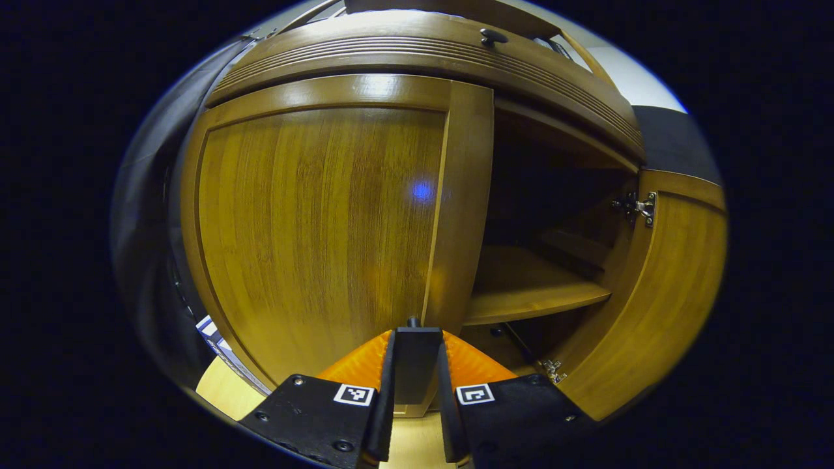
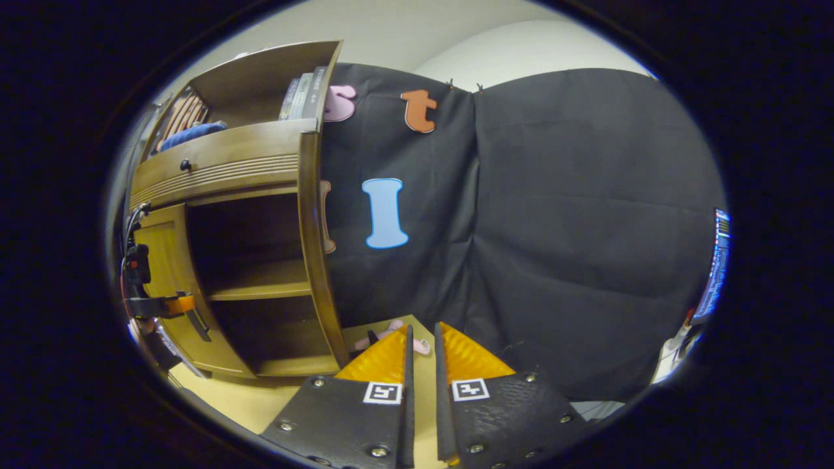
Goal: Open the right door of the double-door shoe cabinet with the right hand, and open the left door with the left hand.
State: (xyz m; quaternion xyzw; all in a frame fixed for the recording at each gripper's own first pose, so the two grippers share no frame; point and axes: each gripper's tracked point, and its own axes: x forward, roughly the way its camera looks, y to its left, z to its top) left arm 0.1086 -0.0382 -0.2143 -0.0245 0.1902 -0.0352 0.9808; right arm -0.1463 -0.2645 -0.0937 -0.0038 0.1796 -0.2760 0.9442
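The wooden shoe cabinet's left door faces me close up in the left gripper view. My left gripper is shut on the dark handle at that door's right edge. The right door is swung wide open, baring a shelf. In the right gripper view the right door stands edge-on, with the left gripper at the left door. My right gripper hangs shut and empty in front of the black wall, to the right of the cabinet.
A drawer with a dark knob sits above the doors, and books stand on the cabinet's top shelf. A pink thing lies on the pale floor by the wall. A screen glows at the far right.
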